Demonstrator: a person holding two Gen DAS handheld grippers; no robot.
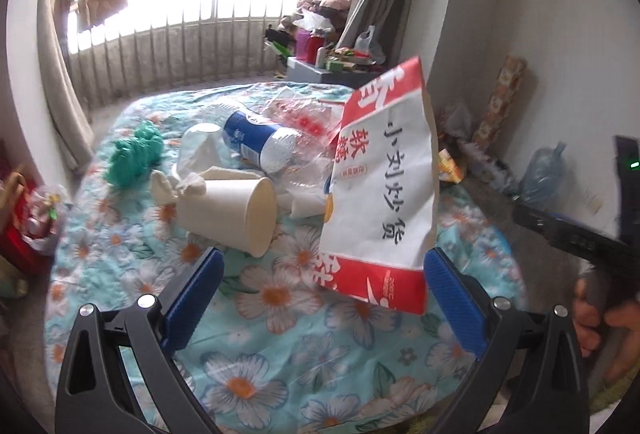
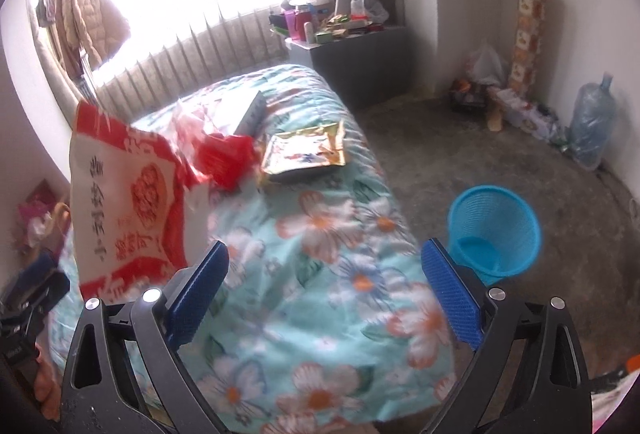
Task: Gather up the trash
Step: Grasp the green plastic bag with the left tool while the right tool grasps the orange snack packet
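A red and white paper bag with Chinese print stands upright on the floral bed cover, just ahead of my open left gripper, between the fingertips but apart from them. It also shows in the right wrist view, left of my open right gripper. A white paper cup lies on its side near the left finger. A blue and white bottle, crumpled tissue, clear plastic wrap and a green crumpled bag lie behind. A gold snack packet lies on the bed.
A blue mesh waste basket stands on the concrete floor right of the bed. A grey cabinet with clutter stands at the bed's far end. A water jug and a tall patterned box stand by the right wall.
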